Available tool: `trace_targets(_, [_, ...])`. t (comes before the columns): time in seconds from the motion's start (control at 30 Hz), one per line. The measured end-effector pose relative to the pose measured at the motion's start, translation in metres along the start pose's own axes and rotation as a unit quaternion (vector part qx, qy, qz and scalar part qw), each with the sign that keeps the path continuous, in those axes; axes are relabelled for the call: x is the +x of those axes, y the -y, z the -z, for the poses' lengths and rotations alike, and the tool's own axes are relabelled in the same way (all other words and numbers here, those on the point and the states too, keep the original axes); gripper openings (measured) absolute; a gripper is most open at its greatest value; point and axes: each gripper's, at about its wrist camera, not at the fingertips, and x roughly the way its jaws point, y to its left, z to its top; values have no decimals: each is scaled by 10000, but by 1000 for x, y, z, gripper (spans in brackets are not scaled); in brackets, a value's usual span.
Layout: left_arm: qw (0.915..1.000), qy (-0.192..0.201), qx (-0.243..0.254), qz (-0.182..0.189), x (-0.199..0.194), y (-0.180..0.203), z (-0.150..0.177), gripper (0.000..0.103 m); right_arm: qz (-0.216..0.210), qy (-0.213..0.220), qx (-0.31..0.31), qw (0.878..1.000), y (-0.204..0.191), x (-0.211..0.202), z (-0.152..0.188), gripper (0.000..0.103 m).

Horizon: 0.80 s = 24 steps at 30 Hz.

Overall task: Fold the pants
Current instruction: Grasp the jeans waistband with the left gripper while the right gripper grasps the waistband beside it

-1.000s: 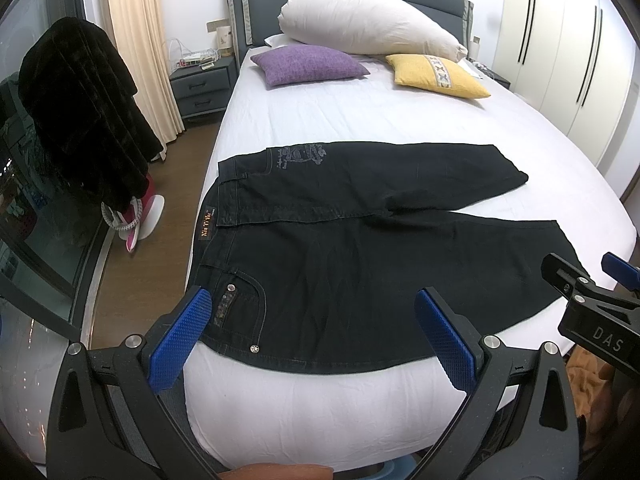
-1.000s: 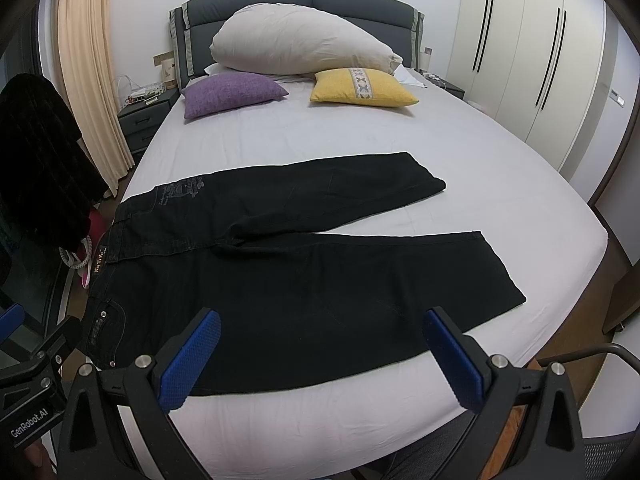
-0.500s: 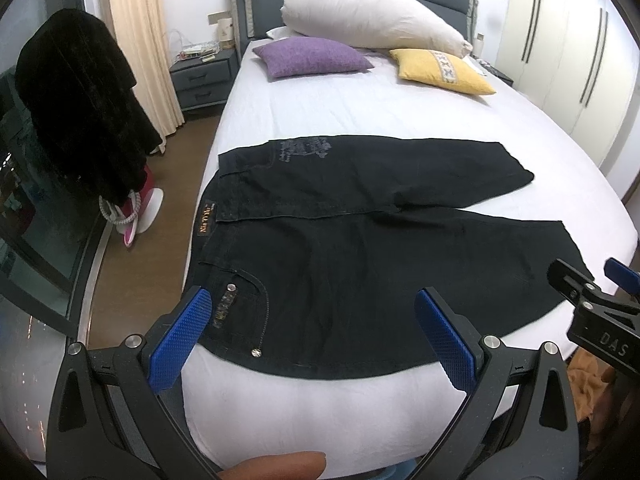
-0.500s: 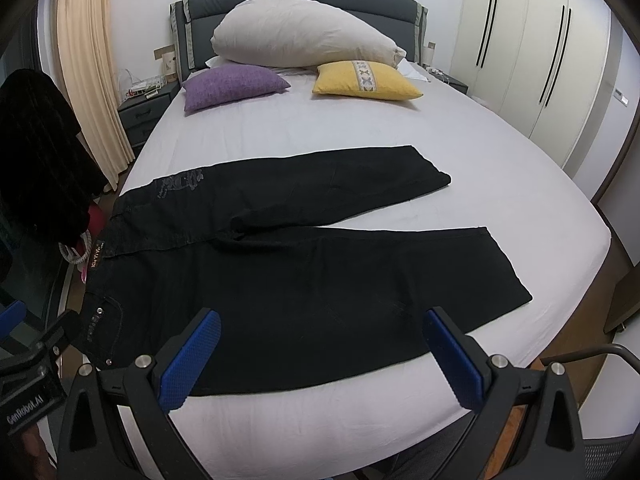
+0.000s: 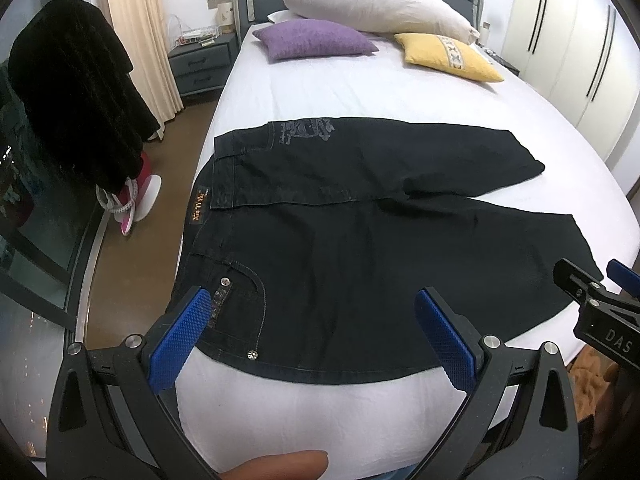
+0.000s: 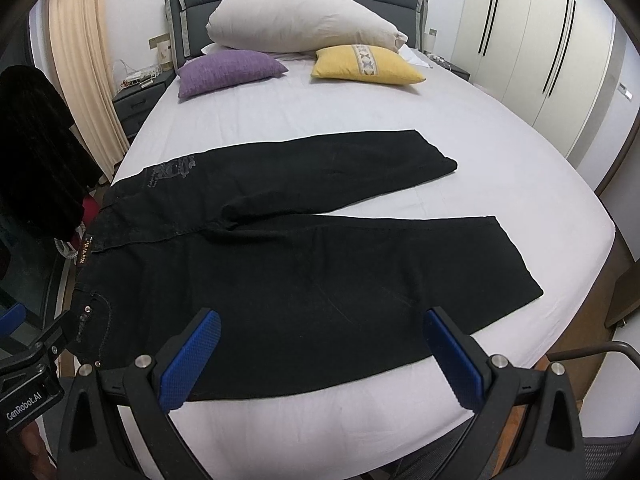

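White bed (image 6: 500, 152) carries the black pants (image 6: 304, 264) spread flat, legs apart. We have edged closer; left gripper (image 5: 312, 330) and right gripper (image 6: 320, 354), jaws released, hover ready to grasp.

Bare sheet (image 6: 500, 152) around pants (image 6: 320, 264)

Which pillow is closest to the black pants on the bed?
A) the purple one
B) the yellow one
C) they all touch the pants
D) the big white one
A: the purple pillow lies a bit nearer the pants than the yellow pillow, while the big white pillow sits farthest back, and none touches them.
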Motion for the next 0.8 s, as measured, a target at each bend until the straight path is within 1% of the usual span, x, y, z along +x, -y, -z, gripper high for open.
trace_targets(0.17, [10000,-45,-8,36,8,-2,-3,103,-39,-33,-5,10000,2,8,-2,103])
trace_targets(0.27, [9997,-71,-8,221,17,-6,-7,103,-188,44,-26,9998,3,11,-6,103])
trace_targets(0.3, [9993,-68,-3,355,21,-8,-10,103,-299,81,-49,9995,4,12,-8,103])
trace_targets(0.33, [9990,-55,16,449,25,-12,-13,103,-499,137,-97,9986,4,14,-12,103])
trace_targets(0.37, [9990,-19,59,442,29,-13,-17,103,-676,182,-142,9974,5,16,-16,103])
trace_targets(0.43, [9984,185,323,420,39,-15,-30,103,-1016,273,-253,9941,6,22,-27,103])
trace_targets(0.47, [9981,181,439,403,47,-17,-37,103,-1147,304,-307,9925,7,25,-33,103])
trace_targets(0.5, [9978,-5,545,381,59,-20,-47,103,-1308,340,-371,9901,8,29,-40,103])
trace_targets(0.53, [9971,-199,562,466,70,-23,-56,103,-1481,391,-441,9872,9,34,-47,103])
trace_targets(0.57, [9961,-326,509,638,83,-29,-69,103,-1624,450,-522,9843,9,39,-56,103])
trace_targets(0.6, [9963,-266,444,692,96,-39,-88,103,-1699,483,-594,9825,9,45,-63,103])
trace_targets(0.63, [9972,-114,481,556,105,-45,-104,103,-1779,503,-711,9802,9,54,-74,103])
trace_targets(0.67, [9974,44,619,371,118,-49,-123,103,-1853,522,-799,9780,8,60,-81,102])
trace_targets(0.7, [9962,105,806,300,134,-52,-144,103,-1979,542,-929,9743,7,69,-91,98])
trace_targets(0.73, [9947,98,966,339,149,-54,-162,103,-2083,517,-1025,9713,8,77,-98,93])
trace_targets(0.77, [9921,44,1169,444,168,-56,-183,103,-2190,482,-1130,9680,7,85,-104,91])
trace_targets(0.8, [9889,-37,1383,536,187,-56,-202,103,-2288,449,-1258,9643,6,96,-112,87])
